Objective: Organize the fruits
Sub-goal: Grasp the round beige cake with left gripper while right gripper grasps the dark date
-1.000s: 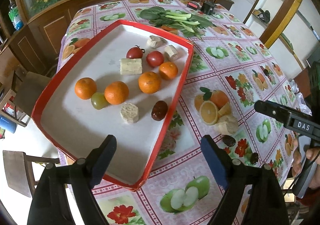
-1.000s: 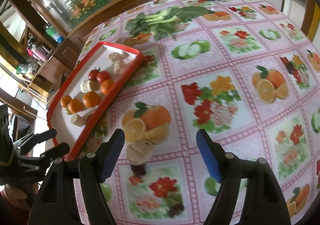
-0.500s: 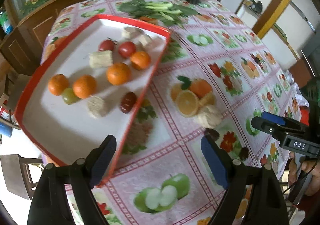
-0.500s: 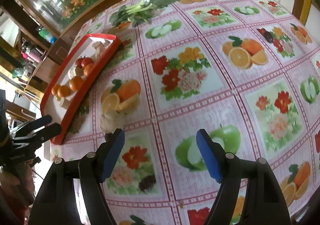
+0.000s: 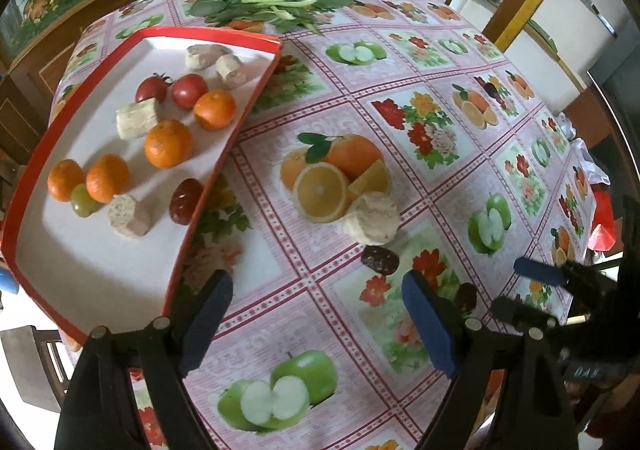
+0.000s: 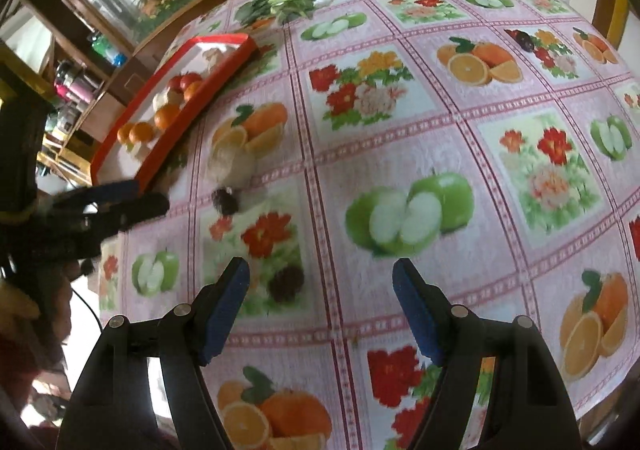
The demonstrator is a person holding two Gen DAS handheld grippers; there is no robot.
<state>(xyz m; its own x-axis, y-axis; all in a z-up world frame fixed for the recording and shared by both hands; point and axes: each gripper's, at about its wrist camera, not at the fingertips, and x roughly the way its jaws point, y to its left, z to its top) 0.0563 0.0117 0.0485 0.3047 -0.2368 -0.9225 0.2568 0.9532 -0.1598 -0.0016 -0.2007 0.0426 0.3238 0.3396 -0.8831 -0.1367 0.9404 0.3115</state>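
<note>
While our left gripper (image 5: 316, 314) hangs over the fruit-print tablecloth (image 5: 400, 97) with its blue-padded jaws spread wide and nothing between them, its camera gives us the clearest look at the red-rimmed tray (image 5: 224, 145) at the left: on its white floor we count four tangerines (image 5: 168, 143), two red tomatoes (image 5: 189, 90), a green grape (image 5: 82, 199) tucked against two of the tangerines, a dark red date (image 5: 185, 201) close to the tray's right rim, and several pale cut chunks (image 5: 136, 117). Off the tray, on the cloth, a pale chunk (image 5: 372, 217) sits beside a printed orange slice, a dark date (image 5: 380, 260) lies just below it, and another dark fruit (image 5: 466, 296) shows partly behind our left gripper's right finger. Leafy greens (image 5: 268, 3) lie at the far end of the table. Our right gripper (image 6: 320, 308) also stands open and empty; its view is blurred and shows the tray (image 6: 168, 145) only edge-on, most of its contents hidden, but it shows the second loose dark fruit (image 6: 286, 282) unobstructed, just ahead of its left finger, and the other date (image 6: 225, 199) farther up. Each camera catches the other gripper at its frame edge.
</note>
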